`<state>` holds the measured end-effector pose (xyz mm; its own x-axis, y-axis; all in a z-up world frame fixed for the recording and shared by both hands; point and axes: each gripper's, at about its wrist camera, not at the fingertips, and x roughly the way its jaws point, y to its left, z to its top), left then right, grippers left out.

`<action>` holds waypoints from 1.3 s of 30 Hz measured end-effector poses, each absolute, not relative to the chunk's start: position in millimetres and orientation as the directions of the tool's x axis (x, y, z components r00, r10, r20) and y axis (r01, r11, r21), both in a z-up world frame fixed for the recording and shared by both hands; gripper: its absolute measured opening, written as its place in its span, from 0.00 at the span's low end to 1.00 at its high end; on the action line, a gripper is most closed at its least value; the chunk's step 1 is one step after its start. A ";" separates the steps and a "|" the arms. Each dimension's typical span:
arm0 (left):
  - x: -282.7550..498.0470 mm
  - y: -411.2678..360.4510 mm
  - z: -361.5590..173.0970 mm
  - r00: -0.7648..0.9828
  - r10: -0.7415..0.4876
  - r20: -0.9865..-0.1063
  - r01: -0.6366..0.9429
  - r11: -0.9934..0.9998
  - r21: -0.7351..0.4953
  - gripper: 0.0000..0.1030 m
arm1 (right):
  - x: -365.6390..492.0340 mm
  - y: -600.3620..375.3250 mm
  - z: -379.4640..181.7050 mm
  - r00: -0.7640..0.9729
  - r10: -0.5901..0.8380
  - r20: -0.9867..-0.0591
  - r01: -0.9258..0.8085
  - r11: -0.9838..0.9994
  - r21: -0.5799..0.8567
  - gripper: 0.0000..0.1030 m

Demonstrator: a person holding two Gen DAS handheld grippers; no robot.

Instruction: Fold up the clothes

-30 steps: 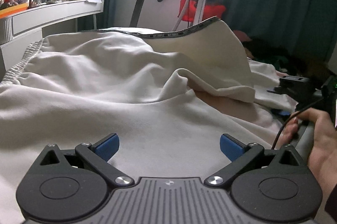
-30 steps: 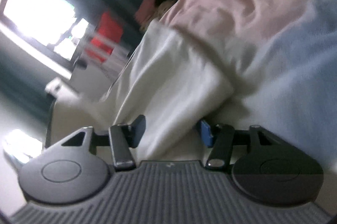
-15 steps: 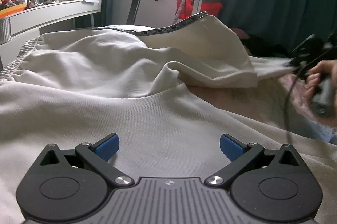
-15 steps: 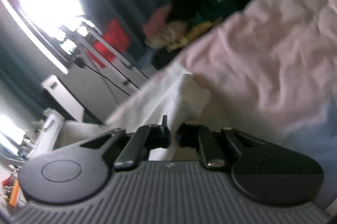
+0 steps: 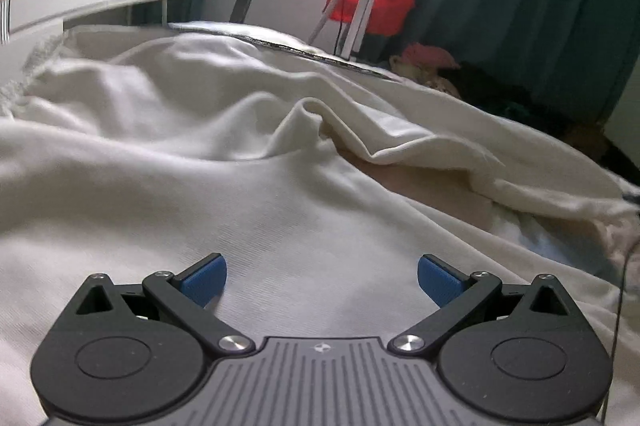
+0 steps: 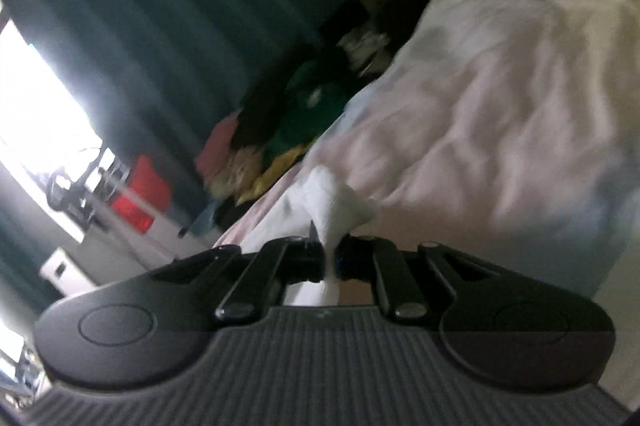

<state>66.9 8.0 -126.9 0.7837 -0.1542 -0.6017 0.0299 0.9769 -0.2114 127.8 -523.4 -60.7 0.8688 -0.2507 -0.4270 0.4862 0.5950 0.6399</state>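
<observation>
Right gripper (image 6: 329,258) is pinching a thin corner of the garment (image 6: 332,202), jaws nearly closed; it's risking slipping out under pull. Left gripper (image 5: 322,280), lower centre, is sitting wide open and empty over the garment (image 5: 280,210), so nothing's anchoring it against dragging.

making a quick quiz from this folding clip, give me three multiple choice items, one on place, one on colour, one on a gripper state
1. What lies under the left gripper?
A. cream garment
B. bare floor
C. wooden desk

2. What colour are the left gripper's finger pads?
A. red
B. blue
C. yellow

3. What is the right gripper doing?
A. wide open, empty
B. shut on a black cable
C. shut on a fold of white cloth

Answers:
1 A, the cream garment spreads beneath its fingers.
2 B, both pads show blue.
3 C, the white cloth is pinched between the closed jaws.
</observation>
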 end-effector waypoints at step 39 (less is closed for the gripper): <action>0.2 -1.4 -63.3 0.893 -0.169 -0.417 0.147 0.985 -0.085 1.00 | -9.8 -418.2 -17.5 0.844 -0.175 -0.506 0.331 0.914 0.237 0.81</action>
